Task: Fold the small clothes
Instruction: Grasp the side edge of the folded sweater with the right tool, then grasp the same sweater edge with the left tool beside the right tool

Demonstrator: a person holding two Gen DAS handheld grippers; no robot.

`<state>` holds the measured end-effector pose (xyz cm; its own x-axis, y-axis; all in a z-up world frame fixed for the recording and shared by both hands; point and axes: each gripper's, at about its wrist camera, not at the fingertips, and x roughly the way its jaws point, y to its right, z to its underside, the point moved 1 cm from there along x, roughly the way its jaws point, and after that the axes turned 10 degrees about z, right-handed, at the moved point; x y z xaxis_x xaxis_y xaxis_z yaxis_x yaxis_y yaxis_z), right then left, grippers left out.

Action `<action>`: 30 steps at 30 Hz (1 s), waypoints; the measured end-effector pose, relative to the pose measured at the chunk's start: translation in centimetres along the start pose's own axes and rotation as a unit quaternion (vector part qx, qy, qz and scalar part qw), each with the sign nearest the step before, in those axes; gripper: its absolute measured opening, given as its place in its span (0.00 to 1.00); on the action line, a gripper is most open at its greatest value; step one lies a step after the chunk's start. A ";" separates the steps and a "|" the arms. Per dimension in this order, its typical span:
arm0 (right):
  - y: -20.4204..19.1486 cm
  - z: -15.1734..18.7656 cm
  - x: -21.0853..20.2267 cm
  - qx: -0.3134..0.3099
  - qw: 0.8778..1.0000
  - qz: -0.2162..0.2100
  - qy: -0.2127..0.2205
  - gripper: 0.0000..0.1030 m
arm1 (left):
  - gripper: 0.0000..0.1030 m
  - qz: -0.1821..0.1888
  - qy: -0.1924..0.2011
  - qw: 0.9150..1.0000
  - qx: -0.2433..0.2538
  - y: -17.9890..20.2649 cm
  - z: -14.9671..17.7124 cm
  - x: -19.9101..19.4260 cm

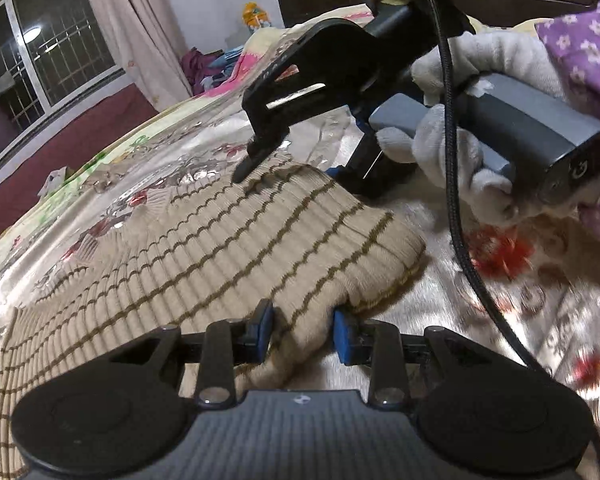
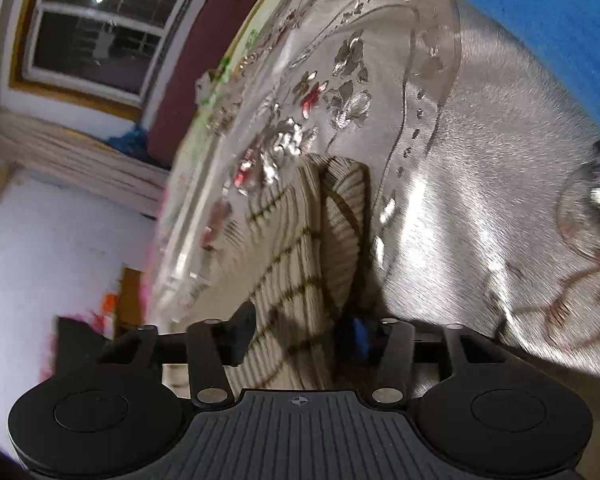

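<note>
A beige ribbed knit garment with thin brown stripes point(image 1: 204, 248) lies on a shiny floral bedspread point(image 1: 520, 312). My left gripper point(image 1: 302, 332) is shut on the garment's near edge, cloth bunched between its blue pads. My right gripper point(image 1: 292, 160), held by a gloved hand point(image 1: 452, 152), grips the garment's far edge in the left wrist view. In the right wrist view the right gripper point(image 2: 300, 336) is shut on the garment point(image 2: 300, 248), a folded layer rising between its fingers.
A window point(image 1: 40, 60) and curtain point(image 1: 140, 32) stand at the left. A pile of colourful clothes point(image 1: 208, 68) lies at the far end of the bed. A purple floral sleeve point(image 1: 588, 60) is at the right. A black cable point(image 1: 456, 184) hangs from the right gripper.
</note>
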<state>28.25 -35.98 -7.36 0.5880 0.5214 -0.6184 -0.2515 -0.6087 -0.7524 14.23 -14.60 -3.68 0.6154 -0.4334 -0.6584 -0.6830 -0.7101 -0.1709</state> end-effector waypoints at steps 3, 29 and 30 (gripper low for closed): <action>0.1 -0.6 0.8 0.006 1.000 -0.012 -0.007 0.51 | 0.36 -0.008 -0.002 1.000 0.015 0.8 -0.3 0.5; 0.0 -3.5 0.1 -0.043 0.999 -0.009 -0.026 0.56 | 0.41 -0.060 -0.003 0.990 0.125 6.6 -1.0 2.1; 0.1 -3.5 -0.2 -0.047 0.998 -0.005 -0.028 0.56 | 0.42 -0.061 -0.005 0.990 0.125 6.7 -1.2 2.2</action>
<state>30.84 -38.23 -6.53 0.5450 0.5597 -0.6242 -0.1712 -0.6545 -0.7364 11.46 -20.91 -5.39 0.6966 -0.3467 -0.6282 -0.6802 -0.5976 -0.4244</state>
